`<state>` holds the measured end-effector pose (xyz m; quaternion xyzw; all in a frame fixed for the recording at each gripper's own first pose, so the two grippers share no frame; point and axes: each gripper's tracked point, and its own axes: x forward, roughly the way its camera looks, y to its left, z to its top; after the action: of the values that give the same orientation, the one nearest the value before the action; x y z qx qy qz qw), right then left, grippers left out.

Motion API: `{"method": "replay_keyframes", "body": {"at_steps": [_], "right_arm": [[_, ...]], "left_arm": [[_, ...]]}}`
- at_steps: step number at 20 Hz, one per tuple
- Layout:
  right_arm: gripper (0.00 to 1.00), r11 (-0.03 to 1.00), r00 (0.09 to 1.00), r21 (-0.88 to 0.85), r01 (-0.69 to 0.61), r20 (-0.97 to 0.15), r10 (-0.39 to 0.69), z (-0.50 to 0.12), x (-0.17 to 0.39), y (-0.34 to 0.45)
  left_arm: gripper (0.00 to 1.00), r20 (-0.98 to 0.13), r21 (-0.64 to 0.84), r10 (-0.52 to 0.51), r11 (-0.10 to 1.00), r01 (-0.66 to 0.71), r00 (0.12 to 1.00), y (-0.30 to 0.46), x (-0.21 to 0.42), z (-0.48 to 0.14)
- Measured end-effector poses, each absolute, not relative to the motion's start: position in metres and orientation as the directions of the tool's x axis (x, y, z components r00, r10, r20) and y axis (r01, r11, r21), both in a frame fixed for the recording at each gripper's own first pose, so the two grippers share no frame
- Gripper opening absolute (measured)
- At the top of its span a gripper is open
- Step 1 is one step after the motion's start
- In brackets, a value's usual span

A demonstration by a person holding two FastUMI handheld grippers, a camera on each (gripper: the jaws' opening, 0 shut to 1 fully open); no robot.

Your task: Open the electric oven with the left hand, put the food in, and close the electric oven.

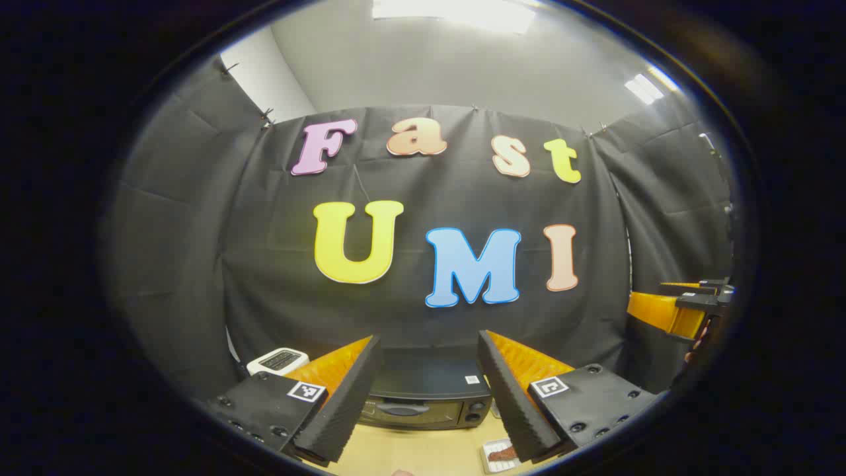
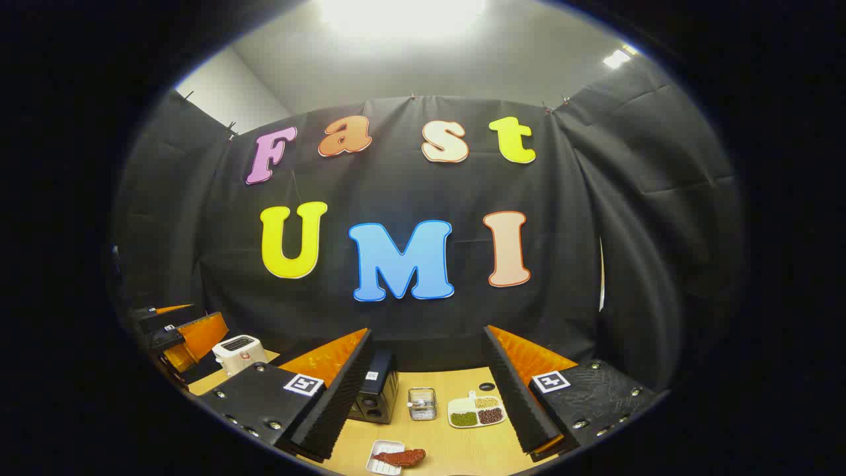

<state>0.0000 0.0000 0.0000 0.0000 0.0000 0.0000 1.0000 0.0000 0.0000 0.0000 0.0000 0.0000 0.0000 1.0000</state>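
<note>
Left gripper view: a white toaster (image 1: 278, 360) sits far left on the pale wooden table (image 1: 423, 453). My left tongs (image 1: 428, 390) are spread wide with nothing between them, ribbed pads framing the boxy black oven (image 1: 426, 396), door shut. My right tongs (image 2: 428, 396) are also spread and empty. Below them the reddish food (image 2: 402, 457) lies on a small white tray (image 2: 383, 461). Beside it stand a clear jar (image 2: 422, 403) and a white dish (image 2: 476, 410) of beans.
</note>
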Motion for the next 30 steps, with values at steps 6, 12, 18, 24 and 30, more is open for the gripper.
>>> {"method": "replay_keyframes", "body": {"at_steps": [6,12,18,24,30], "right_arm": [[0.99,1.0,1.0,0.001,0.003,0.001,-0.003,-0.002,0.005,0.0],[0.99,1.0,1.0,-0.003,0.002,0.007,-0.002,-0.002,0.007,0.005],[0.99,1.0,1.0,-0.019,0.009,-0.011,-0.009,-0.01,0.005,0.006],[0.99,0.999,0.998,-0.036,0.029,-0.051,-0.031,-0.027,0.005,0.001],[0.99,0.997,0.991,-0.046,0.064,-0.112,-0.069,-0.049,0.007,-0.009]], "left_arm": [[0.92,0.001,0.007,0.002,1.0,-0.002,1.0,0.003,0.003,0.002],[0.97,0.008,0.015,-0.008,1.0,0.008,1.0,0.007,0.006,0.002],[0.92,-0.038,0.008,-0.024,1.0,0.025,0.999,0.011,0.02,-0.025],[0.92,-0.2,-0.01,-0.083,0.997,0.082,0.976,0.017,0.069,-0.104],[0.93,-0.387,-0.028,-0.075,0.997,0.07,0.919,0.029,0.131,-0.211]]}}
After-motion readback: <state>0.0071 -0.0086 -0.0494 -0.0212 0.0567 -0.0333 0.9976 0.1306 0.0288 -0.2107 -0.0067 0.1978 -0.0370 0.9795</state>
